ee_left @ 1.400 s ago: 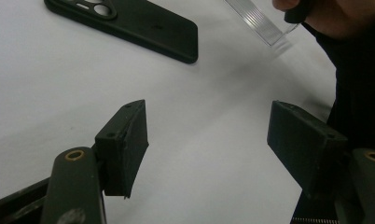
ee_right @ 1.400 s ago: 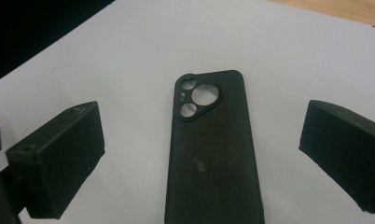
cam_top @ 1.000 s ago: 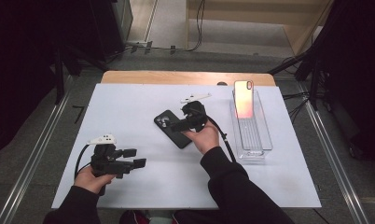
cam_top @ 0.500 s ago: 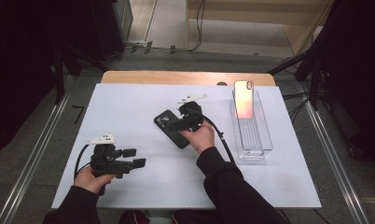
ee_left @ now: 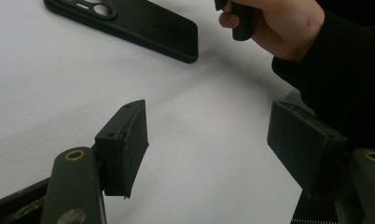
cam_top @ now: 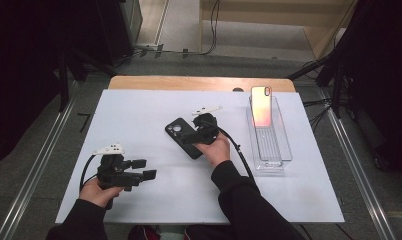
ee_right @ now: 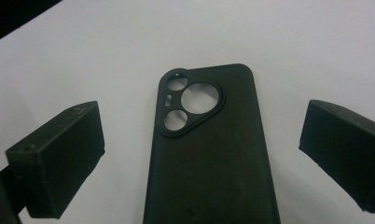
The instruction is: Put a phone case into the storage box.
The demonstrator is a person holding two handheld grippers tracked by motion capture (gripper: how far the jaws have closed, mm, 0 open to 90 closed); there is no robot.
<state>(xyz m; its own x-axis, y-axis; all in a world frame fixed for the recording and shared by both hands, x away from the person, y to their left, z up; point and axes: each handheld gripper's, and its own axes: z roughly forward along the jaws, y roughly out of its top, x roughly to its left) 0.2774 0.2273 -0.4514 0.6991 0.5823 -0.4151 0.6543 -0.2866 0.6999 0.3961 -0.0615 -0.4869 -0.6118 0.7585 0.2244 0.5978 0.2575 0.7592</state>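
right claw (ee_right: 202, 154) spread wide, straddling black phone case (ee_right: 209, 154) edges, flat on table (ee_right: 293, 42).

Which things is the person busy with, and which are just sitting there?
Busy with:
- black phone case, flat on the white table
- right tool, open, one jaw on each side of the case

Just sitting there:
- shiny phone, leaning in the clear tray
- left tool, open over bare table near the front

Bare surface (cam_top: 139, 120) lies open around the black phone case (cam_top: 183, 138); the clear tray (cam_top: 270, 142) stands well apart.
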